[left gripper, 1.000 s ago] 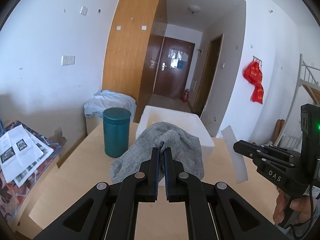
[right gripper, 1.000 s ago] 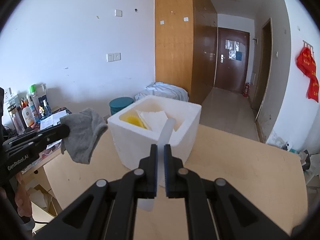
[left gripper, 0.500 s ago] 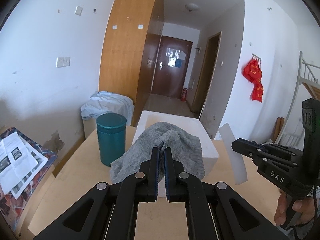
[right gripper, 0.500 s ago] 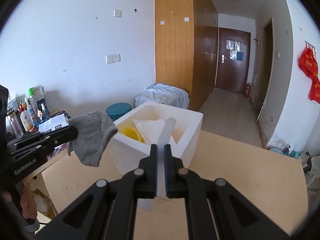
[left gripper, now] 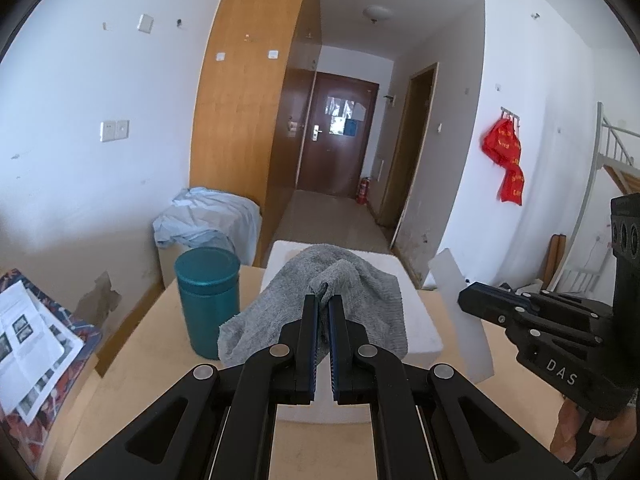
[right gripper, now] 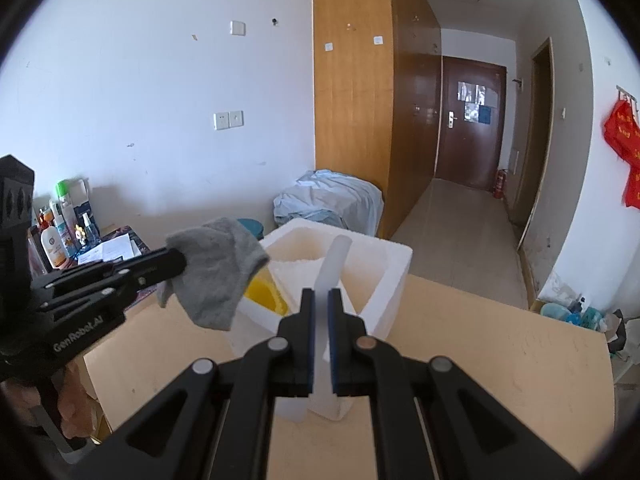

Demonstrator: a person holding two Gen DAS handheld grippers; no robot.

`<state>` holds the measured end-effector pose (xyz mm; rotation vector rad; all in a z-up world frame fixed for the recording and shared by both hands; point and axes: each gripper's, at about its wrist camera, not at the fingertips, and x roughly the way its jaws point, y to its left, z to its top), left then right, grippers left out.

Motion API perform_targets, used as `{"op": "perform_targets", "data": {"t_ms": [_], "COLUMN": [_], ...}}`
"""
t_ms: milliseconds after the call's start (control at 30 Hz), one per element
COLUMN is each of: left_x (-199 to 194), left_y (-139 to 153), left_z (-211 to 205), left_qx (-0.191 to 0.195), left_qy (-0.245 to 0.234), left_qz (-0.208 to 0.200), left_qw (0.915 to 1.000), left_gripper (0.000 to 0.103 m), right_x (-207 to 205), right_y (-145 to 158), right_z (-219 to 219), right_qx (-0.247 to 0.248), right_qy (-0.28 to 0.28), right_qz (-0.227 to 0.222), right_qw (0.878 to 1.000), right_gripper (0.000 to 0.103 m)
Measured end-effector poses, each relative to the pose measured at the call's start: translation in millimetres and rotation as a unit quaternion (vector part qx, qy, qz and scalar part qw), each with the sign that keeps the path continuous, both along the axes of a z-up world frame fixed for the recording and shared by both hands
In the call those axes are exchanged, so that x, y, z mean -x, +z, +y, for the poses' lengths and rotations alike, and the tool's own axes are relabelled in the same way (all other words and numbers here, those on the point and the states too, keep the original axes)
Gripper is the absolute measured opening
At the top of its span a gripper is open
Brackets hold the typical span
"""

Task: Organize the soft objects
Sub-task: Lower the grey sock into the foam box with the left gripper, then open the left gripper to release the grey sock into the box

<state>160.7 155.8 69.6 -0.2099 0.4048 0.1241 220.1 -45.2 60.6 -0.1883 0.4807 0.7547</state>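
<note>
My left gripper [left gripper: 324, 300] is shut on a grey cloth [left gripper: 288, 312] and holds it in the air at the near left rim of the white foam box [left gripper: 424, 328]. In the right wrist view the grey cloth [right gripper: 220, 272] hangs from the left gripper [right gripper: 176, 258] beside the foam box [right gripper: 384, 280], which holds a yellow item [right gripper: 264, 296] and a white cloth [right gripper: 296, 272]. My right gripper [right gripper: 319, 296] is shut on a thin white sheet [right gripper: 334, 264], also seen in the left wrist view [left gripper: 460, 312], held upright in front of the box.
A teal canister [left gripper: 208, 300] stands left of the box on the wooden table [right gripper: 500, 360]. Papers [left gripper: 28, 344] and bottles [right gripper: 56, 232] lie on a side surface at left. A covered bundle [left gripper: 208, 220] sits behind the table. The table's right half is bare wood.
The left gripper has carried the grey cloth rightward, closer to the foam box rim. The right gripper holds the white sheet much as before.
</note>
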Motion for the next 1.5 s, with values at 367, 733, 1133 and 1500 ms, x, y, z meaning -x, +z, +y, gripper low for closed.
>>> {"op": "perform_targets", "data": {"t_ms": [367,733,1133,1500], "left_x": [-54,-108,-128,-97], "left_y": [-2,-26,-47,-33], "left_z": [-3,3,0,1], "left_qx": [0.001,0.013,0.015,0.004], "left_qy": [-0.022,-0.029,-0.025,-0.003], "left_qz": [0.01,0.051,0.08,0.03], "left_qw": [0.9997,0.9982,0.9964,0.9995], "left_gripper": [0.005,0.005,0.005,0.079], "right_x": [-20,-31,-31,-27], "right_y": [6,1,3,4], "right_z": [-1,-7,-5,-6], "right_qx": [0.013,0.019,0.022,0.017], "right_qy": [-0.011,-0.019,-0.019,-0.018], "right_qz": [-0.011,-0.005,-0.003,-0.003], "right_qw": [1.0,1.0,1.0,1.0], "right_gripper": [0.008,0.008,0.008,0.008]}}
